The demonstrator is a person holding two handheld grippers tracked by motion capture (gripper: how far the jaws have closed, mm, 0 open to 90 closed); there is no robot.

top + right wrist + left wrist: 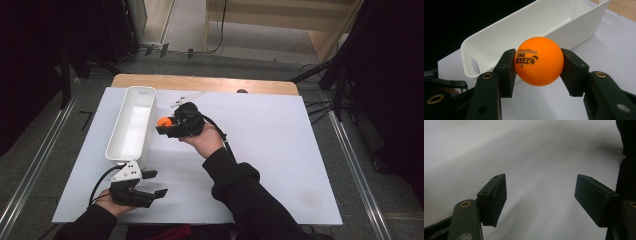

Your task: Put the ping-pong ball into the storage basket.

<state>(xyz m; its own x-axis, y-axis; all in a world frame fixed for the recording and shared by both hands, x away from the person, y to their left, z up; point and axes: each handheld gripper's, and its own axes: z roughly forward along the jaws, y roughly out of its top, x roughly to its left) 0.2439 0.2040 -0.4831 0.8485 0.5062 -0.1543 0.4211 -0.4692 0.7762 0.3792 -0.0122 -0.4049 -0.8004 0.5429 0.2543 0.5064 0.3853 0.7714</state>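
- Carrying an orange ball (538,61), pinched between the two pads of the right gripper (537,72); printed logo faces the right gripper view's camera.
- Ball sits just beside the long white bin (529,30), off its outer wall, not yet over the opening; high view shows the ball (164,121) close to the bin's (131,125) right wall, about mid-length.
- Bin looks empty inside as far as I can see; nothing dropped in it yet.
- Judged progress: pick is done, ball is lifted off the table; left to do looks like moving it over the rim and letting go into the bin.
- Right gripper (162,126): jaws pressed onto the ball from both sides, grip looks centred and firm, hand points toward the bin.
- Left gripper (155,184): jaws spread wide, nothing between them, resting low near the bin's near end by the table's front edge; left gripper view shows both pads (499,200) apart over bare white sheet (539,157).
- White sheet covers a wooden table (200,82); a small thin whitish item lies on the sheet beyond the right hand, can't tell what it is.
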